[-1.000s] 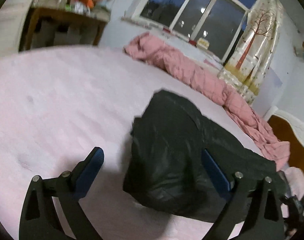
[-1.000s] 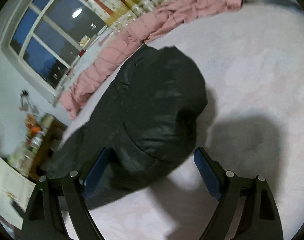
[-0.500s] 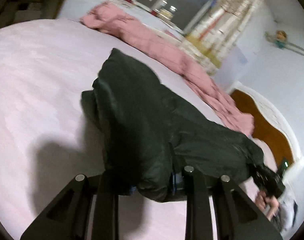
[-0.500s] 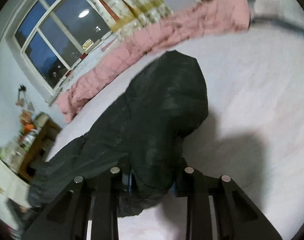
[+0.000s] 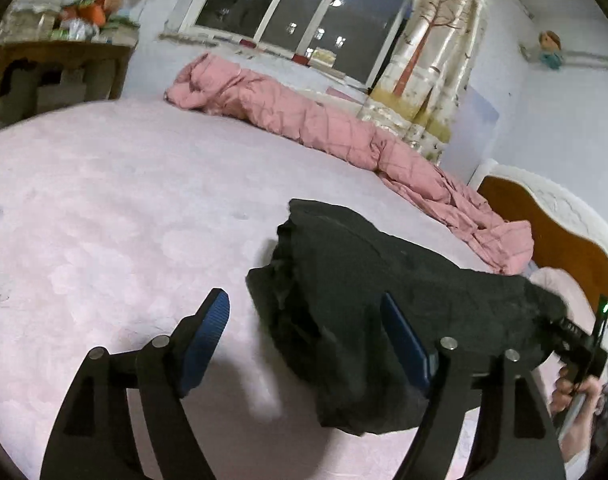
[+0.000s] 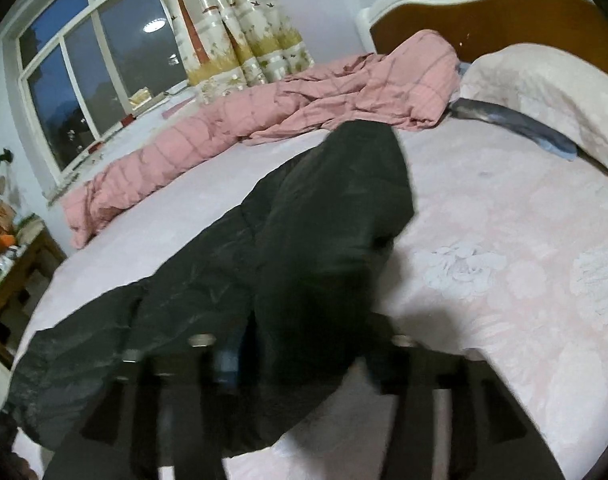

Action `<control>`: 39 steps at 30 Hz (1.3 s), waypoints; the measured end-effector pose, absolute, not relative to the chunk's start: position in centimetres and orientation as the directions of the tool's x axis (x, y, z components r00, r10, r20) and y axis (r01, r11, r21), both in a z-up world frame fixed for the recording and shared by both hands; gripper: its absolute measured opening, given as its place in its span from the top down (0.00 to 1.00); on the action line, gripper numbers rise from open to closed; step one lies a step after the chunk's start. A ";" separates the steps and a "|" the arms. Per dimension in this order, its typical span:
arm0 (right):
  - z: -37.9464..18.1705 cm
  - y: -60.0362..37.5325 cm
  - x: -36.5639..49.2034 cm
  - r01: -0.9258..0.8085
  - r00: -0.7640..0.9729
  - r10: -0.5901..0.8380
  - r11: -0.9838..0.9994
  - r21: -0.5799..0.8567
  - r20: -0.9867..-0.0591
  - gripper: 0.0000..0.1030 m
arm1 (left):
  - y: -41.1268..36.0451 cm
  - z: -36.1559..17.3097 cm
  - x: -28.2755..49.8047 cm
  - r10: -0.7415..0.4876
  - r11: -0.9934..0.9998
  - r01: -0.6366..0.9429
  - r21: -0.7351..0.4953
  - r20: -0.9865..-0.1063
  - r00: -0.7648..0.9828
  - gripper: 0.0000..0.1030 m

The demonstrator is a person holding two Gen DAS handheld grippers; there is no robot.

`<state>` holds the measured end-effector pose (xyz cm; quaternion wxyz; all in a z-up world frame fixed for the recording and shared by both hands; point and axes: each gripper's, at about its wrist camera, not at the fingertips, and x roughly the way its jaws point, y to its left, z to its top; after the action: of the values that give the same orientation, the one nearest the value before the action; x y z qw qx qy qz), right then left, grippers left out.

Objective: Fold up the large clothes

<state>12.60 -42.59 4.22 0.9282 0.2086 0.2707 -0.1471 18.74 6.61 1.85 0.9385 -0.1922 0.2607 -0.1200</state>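
A black padded garment (image 5: pixel 368 304) lies bunched across the pale pink bed (image 5: pixel 104 208), with a pink quilt (image 5: pixel 312 124) heaped behind it toward the window (image 5: pixel 304 12). The left gripper (image 5: pixel 304 320) has its jaws opening, wide apart, the garment's edge between them but unpressed. The right gripper (image 6: pixel 304 356) (badly blurred) is opening too, with dark cloth between its jaws; whether they touch it cannot be told. No readable writing shows.
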 end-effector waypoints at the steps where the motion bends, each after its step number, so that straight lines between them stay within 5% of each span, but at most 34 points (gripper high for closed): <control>1: 4.0 -42.6 12.7 0.388 0.811 -0.152 0.863 0.325 -0.564 0.23 | 7.4 1.6 18.7 -0.343 0.888 0.134 -0.441 -0.440 0.830 0.26; 6: 2.6 -45.1 12.0 0.411 0.822 -0.052 0.743 0.529 -0.567 0.23 | 8.0 1.9 18.8 -0.410 0.864 0.194 -0.464 -0.426 0.806 0.28; 10: 2.3 -46.2 11.8 0.413 0.827 -0.031 0.712 0.568 -0.562 0.59 | 5.4 1.6 18.2 -0.264 0.953 0.145 -0.265 -0.497 0.827 0.64; 12: 2.4 -45.6 11.9 0.403 0.833 -0.045 0.733 0.549 -0.551 0.64 | 4.4 1.0 18.1 -0.223 0.968 0.127 -0.216 -0.510 0.831 0.80; 14: 2.7 -44.8 11.9 0.405 0.836 -0.080 0.758 0.511 -0.543 0.68 | 4.5 0.3 18.7 -0.275 0.946 0.130 -0.298 -0.523 0.807 0.91; 16: 3.6 -43.5 11.7 0.383 0.854 -0.115 0.798 0.465 -0.507 0.69 | 4.8 -1.0 19.5 -0.368 0.902 0.148 -0.406 -0.542 0.756 0.94; 23: 7.3 -37.5 9.6 0.238 0.937 -0.138 0.923 0.301 -0.320 0.69 | 4.6 -1.6 19.8 -0.376 0.902 0.152 -0.405 -0.561 0.737 0.94; 30: 11.5 -29.7 9.0 0.069 0.970 -0.013 0.973 0.221 -0.244 0.69 | 3.9 -1.6 19.9 -0.464 0.864 0.226 -0.451 -0.536 0.705 0.95; 39: 10.4 -17.5 12.9 -0.186 0.885 0.232 0.971 0.151 -0.404 0.69 | 5.8 0.6 18.7 -0.457 0.873 0.249 -0.420 -0.524 0.719 0.94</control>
<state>12.87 -17.46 10.36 0.9693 0.0542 0.2142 0.1080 18.69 5.76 0.55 0.9128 -0.1621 0.3211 -0.1934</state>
